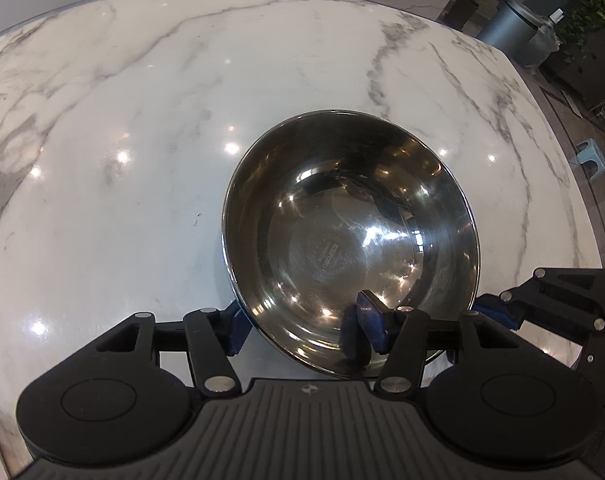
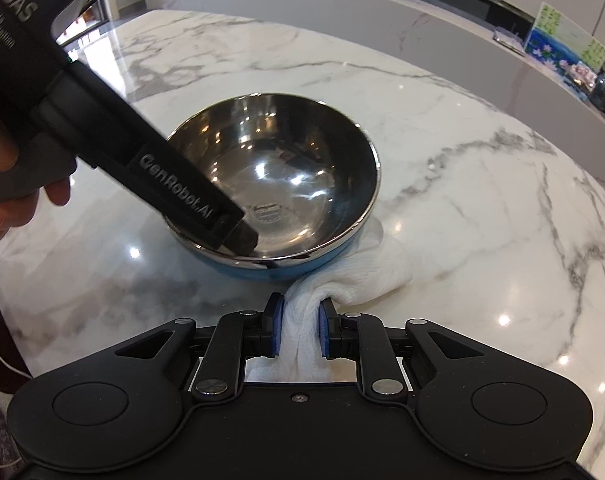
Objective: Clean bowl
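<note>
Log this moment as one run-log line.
left gripper: open, straddling bowl rim | right gripper: shut on white cloth | cloth beside bowl on marble table

Left gripper [image 1: 302, 320]: matte black body, ribbed top plate, round caps at 4 and 8 o'clock, silver rivets on linkages, blue pads on fingers [image 1: 368, 318]. Right gripper [image 2: 298, 330]: same build. Handle lettered "GenRobot.AI", "DAS".
</note>
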`<state>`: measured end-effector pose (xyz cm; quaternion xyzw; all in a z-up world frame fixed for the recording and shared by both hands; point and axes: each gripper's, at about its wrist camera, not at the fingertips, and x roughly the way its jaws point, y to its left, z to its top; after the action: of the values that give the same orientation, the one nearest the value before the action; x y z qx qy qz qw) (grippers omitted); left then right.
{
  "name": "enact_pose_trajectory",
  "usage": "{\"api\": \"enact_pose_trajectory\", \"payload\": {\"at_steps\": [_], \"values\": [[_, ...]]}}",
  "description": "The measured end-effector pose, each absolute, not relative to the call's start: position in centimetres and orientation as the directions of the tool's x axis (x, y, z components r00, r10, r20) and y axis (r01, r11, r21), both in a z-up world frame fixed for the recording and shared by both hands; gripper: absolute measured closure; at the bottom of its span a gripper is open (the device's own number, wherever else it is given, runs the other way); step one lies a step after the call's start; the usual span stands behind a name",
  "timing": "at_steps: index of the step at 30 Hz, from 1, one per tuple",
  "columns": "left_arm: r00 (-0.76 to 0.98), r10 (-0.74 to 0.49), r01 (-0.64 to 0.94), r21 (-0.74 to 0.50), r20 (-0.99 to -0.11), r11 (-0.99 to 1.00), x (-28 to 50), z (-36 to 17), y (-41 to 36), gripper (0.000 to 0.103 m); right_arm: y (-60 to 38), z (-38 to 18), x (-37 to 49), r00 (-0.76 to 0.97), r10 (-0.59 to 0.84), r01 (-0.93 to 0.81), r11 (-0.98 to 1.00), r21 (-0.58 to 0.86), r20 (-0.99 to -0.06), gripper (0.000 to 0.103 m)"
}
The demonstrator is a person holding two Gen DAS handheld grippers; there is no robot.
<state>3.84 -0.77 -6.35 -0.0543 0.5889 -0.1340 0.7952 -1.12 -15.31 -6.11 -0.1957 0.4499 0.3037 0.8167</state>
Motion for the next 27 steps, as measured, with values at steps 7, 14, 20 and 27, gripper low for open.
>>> {"api": "enact_pose_trajectory", "payload": {"at_steps": [7,14,20,27], "values": [[0.279,-0.275,0.152,-0.24,-0.92,0.959,4.0,-6.3,-0.4,0.056,-15.6,-5.9,-1.0,0.423,0.32,-0.657,0.752,-0.044,-0.848,0.087],[0.299,-0.264,0.145,-0.23,-0.917,0.962,4.2,-6.1,-0.1,0.065,-16.4,-5.1,-0.7,0.467,0.322,-0.626,0.778,-0.05,-0.824,0.087],[0.316,-0.263,0.144,-0.229,-0.912,0.963,4.6,-6.0,-0.1,0.069,-16.8,-4.6,-0.5,0.498,0.313,-0.606,0.792,-0.067,-0.809,0.087],[0.321,-0.253,0.15,-0.215,-0.913,0.965,4.5,-6.0,-0.3,0.069,-17.0,-4.6,-0.3,0.501,0.311,-0.604,0.794,-0.068,-0.808,0.087]]}}
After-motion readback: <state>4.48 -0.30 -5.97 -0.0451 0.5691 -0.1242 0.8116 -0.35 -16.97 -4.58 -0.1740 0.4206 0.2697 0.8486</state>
